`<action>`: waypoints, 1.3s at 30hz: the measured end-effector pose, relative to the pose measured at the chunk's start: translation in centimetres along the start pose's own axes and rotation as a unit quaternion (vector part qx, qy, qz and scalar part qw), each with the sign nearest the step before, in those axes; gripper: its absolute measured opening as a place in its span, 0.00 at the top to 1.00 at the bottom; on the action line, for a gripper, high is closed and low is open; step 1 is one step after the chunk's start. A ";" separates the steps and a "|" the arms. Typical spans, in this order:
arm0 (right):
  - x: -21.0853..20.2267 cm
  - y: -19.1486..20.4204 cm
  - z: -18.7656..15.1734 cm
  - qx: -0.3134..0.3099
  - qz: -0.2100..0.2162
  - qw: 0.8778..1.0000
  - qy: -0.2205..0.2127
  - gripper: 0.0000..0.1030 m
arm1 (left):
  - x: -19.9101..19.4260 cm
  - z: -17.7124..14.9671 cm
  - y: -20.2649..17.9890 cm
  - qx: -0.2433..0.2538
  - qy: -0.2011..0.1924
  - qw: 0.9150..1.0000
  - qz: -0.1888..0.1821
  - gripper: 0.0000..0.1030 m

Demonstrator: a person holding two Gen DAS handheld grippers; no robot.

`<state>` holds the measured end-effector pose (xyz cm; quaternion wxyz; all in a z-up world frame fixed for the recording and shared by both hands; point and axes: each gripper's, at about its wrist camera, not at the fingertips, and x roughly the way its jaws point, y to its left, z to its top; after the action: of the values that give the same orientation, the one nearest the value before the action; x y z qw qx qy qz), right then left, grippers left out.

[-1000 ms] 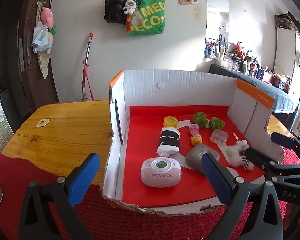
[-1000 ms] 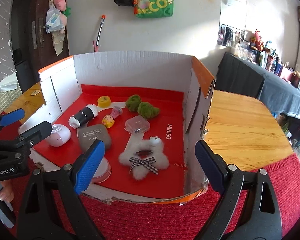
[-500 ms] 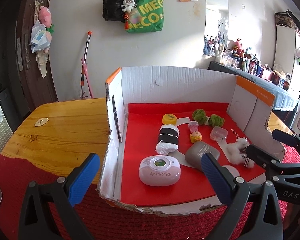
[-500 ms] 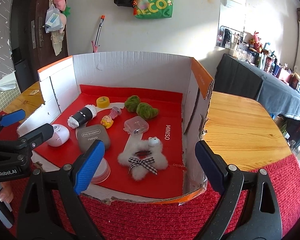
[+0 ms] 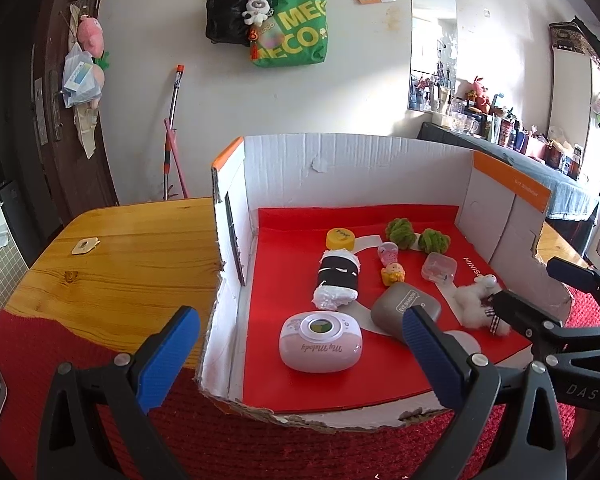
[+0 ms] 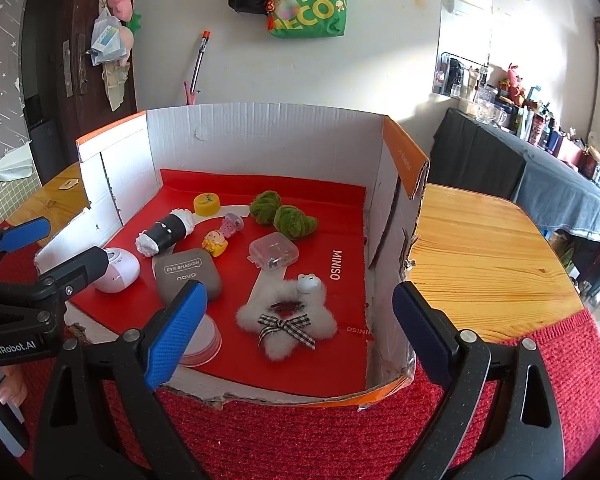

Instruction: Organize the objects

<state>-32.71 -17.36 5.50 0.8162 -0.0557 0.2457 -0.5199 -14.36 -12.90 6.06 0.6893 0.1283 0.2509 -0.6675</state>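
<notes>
Right gripper (image 6: 296, 316) finger over half-hidden pink-rimmed disc (image 6: 204, 340) beside grey case (image 6: 188, 276)

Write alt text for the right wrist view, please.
An open right claw hovers before a cardboard box lined in red, holding a fluffy white star, a grey eye shadow case and other trinkets. The left claw enters from the left.

My left hand-held gripper (image 5: 296, 346) and right hand-held gripper (image 6: 298, 320): black frames, blue ribbed pads, silver screws, white "GenRobot.AI" and "DAS" lettering.
</notes>
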 end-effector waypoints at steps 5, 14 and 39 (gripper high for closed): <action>0.0 0.0 0.0 0.001 0.001 1.000 -0.002 0.07 | 0.0 0.0 0.0 -0.003 -0.001 1.000 0.003 0.00; -0.1 0.0 0.1 -0.001 0.003 1.000 -0.004 0.06 | -0.1 0.0 0.0 -0.008 -0.003 1.000 0.009 0.00; -0.1 0.0 0.1 -0.009 0.011 1.000 -0.008 0.06 | -0.2 0.0 0.1 -0.025 -0.008 0.999 0.024 0.00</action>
<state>-32.70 -17.28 5.62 0.8233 -0.0643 0.2445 -0.5082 -14.26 -12.67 6.17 0.7099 0.1114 0.2592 -0.6453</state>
